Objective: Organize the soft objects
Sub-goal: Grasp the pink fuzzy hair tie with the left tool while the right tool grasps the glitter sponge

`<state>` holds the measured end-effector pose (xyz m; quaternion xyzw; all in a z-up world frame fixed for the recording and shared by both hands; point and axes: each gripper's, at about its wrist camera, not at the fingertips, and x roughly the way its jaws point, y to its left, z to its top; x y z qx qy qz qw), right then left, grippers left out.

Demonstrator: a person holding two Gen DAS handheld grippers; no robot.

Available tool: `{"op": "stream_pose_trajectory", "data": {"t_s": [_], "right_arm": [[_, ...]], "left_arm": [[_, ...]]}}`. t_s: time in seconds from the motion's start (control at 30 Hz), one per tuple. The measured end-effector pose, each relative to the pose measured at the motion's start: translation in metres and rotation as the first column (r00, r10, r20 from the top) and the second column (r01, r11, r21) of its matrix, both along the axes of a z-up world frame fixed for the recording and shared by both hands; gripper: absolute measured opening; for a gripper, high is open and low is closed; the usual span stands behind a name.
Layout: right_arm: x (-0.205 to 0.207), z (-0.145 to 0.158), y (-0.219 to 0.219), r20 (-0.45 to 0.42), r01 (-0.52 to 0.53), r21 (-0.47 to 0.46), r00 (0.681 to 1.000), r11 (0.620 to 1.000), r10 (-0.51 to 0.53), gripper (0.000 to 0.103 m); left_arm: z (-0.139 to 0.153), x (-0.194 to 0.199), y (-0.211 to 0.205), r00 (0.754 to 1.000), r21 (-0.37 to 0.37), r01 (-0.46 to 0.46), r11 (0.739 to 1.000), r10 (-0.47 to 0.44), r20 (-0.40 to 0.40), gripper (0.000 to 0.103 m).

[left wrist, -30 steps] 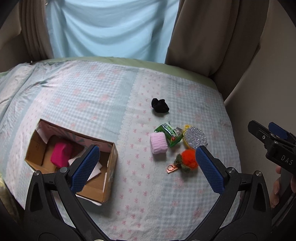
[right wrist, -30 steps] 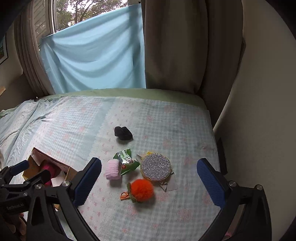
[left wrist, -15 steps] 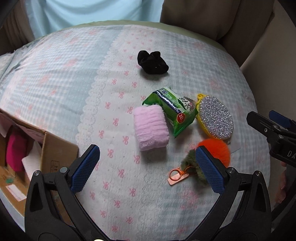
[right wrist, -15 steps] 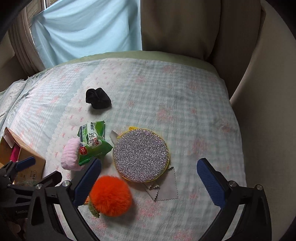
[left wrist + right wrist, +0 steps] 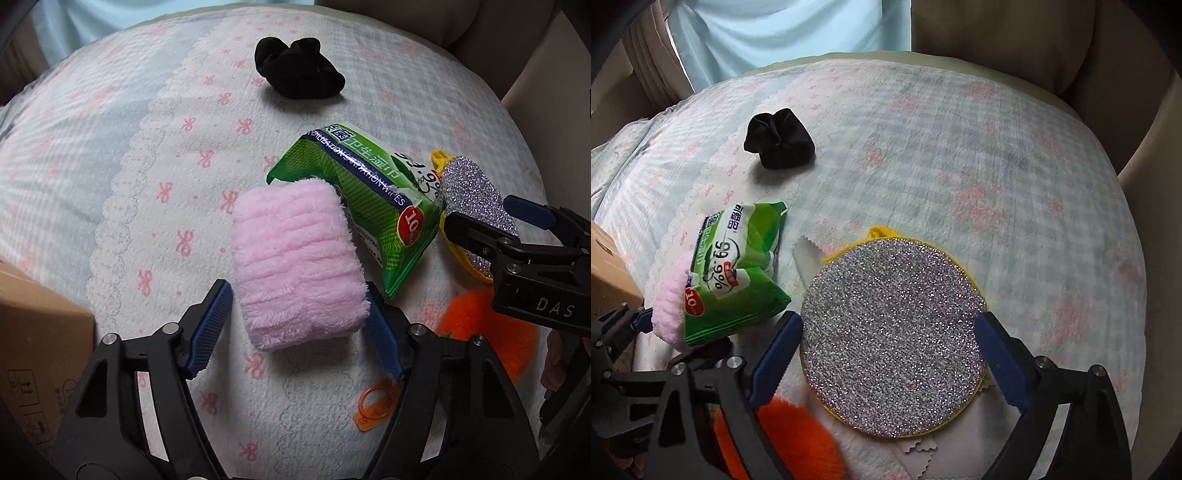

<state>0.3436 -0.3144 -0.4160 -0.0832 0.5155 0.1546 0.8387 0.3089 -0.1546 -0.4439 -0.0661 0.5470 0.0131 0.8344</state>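
Observation:
A folded pink fluffy towel (image 5: 295, 262) lies on the bed, its far corner against a green wet-wipes pack (image 5: 354, 214). My left gripper (image 5: 297, 328) is open, its fingers on either side of the towel's near end. A round silver glitter scrubber with a yellow rim (image 5: 894, 369) lies flat. My right gripper (image 5: 890, 362) is open, with its fingers on either side of the scrubber. An orange pompom (image 5: 790, 439) lies under the right gripper's left finger. A black scrunched cloth (image 5: 299, 68) lies farther back.
A cardboard box corner (image 5: 37, 350) stands at the left. An orange plastic clip (image 5: 373, 406) lies near the pompom. A grey pinked cloth (image 5: 919, 446) lies under the scrubber. The bed's right edge meets a beige wall (image 5: 1152, 155). Curtains hang behind.
Both grippers have moved down and forward, close to the objects. The left fingers have narrowed around the pink towel; the right fingers now flank the scrubber.

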Motion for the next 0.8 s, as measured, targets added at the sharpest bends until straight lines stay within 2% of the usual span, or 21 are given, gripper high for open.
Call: {"op": "stream_pose_trajectory", "data": {"t_s": [0.07, 0.17, 0.33, 0.57, 0.67, 0.7, 0.8], "right_arm": [[0.001, 0.0, 0.0, -0.002, -0.009, -0.001, 1.0, 1.0, 0.009, 0.087], [0.001, 0.002, 0.001, -0.003, -0.018, -0.006, 1.0, 1.0, 0.018, 0.078], [0.0, 0.006, 0.004, -0.012, -0.032, 0.009, 0.999, 0.999, 0.032, 0.057], [-0.001, 0.01, 0.006, -0.008, -0.033, 0.03, 0.999, 0.999, 0.033, 0.035], [-0.001, 0.013, 0.006, -0.004, -0.029, 0.05, 1.0, 0.998, 0.029, 0.022], [-0.002, 0.014, 0.007, 0.001, -0.026, 0.046, 1.0, 0.999, 0.026, 0.011], [0.0, 0.017, 0.003, -0.01, -0.008, 0.071, 1.0, 0.997, 0.009, 0.007]], "left_arm": [[0.001, 0.004, -0.001, 1.0, 0.006, 0.011, 1.0, -0.011, 0.002, 0.047], [0.002, 0.008, 0.0, 1.0, 0.003, 0.015, 1.0, -0.015, -0.003, 0.044], [0.005, 0.008, 0.002, 1.0, -0.008, 0.014, 1.0, -0.014, -0.01, 0.042], [0.007, 0.009, 0.003, 1.0, -0.015, 0.017, 1.0, -0.017, -0.013, 0.042], [0.009, 0.007, 0.003, 1.0, -0.016, 0.019, 1.0, -0.019, -0.011, 0.042], [0.01, 0.006, 0.004, 1.0, -0.019, 0.02, 1.0, -0.02, -0.01, 0.042], [0.015, 0.005, 0.004, 1.0, -0.023, 0.024, 0.999, -0.024, -0.003, 0.041]]}}
